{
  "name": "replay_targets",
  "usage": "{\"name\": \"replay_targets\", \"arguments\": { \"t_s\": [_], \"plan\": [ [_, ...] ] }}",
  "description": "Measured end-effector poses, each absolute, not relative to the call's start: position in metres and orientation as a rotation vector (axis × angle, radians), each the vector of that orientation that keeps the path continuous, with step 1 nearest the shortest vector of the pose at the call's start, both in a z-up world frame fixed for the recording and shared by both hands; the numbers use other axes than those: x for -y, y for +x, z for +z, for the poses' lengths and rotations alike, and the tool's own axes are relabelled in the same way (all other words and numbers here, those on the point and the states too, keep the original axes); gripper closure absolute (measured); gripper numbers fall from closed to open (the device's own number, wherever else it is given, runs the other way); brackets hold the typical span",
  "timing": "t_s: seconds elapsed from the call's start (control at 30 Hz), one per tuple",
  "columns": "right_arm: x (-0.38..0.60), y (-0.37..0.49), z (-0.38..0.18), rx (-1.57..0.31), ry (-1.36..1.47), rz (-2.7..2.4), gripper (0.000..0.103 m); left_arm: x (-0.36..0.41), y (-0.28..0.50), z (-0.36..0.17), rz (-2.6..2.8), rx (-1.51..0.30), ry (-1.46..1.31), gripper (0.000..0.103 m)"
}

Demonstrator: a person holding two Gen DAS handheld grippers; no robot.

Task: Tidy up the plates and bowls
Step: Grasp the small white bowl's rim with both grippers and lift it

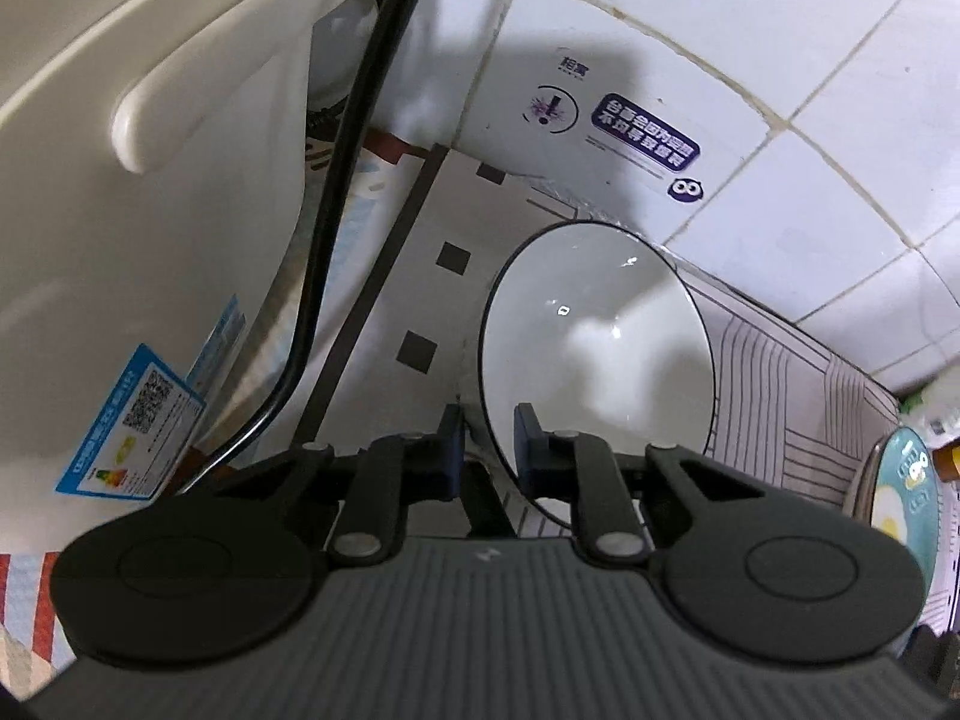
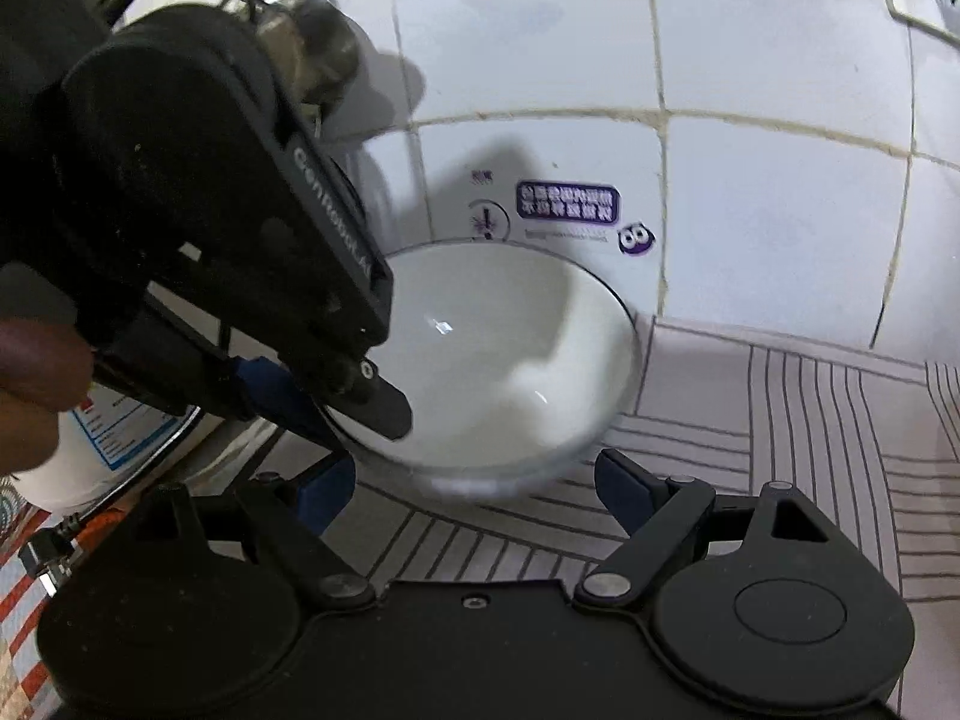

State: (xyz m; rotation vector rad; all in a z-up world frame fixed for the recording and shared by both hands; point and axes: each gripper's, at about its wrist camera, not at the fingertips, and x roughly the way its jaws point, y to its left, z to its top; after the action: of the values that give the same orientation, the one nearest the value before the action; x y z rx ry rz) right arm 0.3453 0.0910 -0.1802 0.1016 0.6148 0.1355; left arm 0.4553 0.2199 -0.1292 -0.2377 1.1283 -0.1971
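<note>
Right gripper [image 2: 477, 483], spread and empty, faces bowl [image 2: 510, 372] on mat [image 2: 810, 468] by wall; left gripper [image 1: 489, 444] clamps the bowl's near-left rim, so left is nearer.

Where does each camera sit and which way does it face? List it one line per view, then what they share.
Left wrist: on the left gripper, facing along its fingers at the white bowl, whose rim they pinch; only that gripper shows.
Right wrist: on the right gripper, open, facing the bowl from its near side; the left gripper and a bit of hand show.
Shared: bowl, purple sticker, tiled wall.
</note>
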Motion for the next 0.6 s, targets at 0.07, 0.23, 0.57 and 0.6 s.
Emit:
{"name": "replay_targets", "arguments": {
  "t_s": [0.07, 0.23, 0.57, 0.6],
  "plan": [
    [-0.091, 0.345, -0.180, -0.622, 0.099, 0.131, 0.012, -0.220, 0.455, -0.126, -0.200, -1.135, -0.226, 0.087],
    [-0.092, 0.339, -0.180, -0.607, 0.095, 0.155, 0.012, -0.220, 0.448, -0.119, -0.205, -1.141, -0.177, 0.088],
    [-0.099, 0.292, -0.156, -0.521, 0.045, 0.133, 0.012, -0.219, 0.410, -0.089, -0.241, -1.129, -0.082, 0.088],
    [-0.099, 0.288, -0.152, -0.514, 0.045, 0.133, 0.012, -0.218, 0.405, -0.085, -0.247, -1.122, -0.076, 0.088]
  ]
}}
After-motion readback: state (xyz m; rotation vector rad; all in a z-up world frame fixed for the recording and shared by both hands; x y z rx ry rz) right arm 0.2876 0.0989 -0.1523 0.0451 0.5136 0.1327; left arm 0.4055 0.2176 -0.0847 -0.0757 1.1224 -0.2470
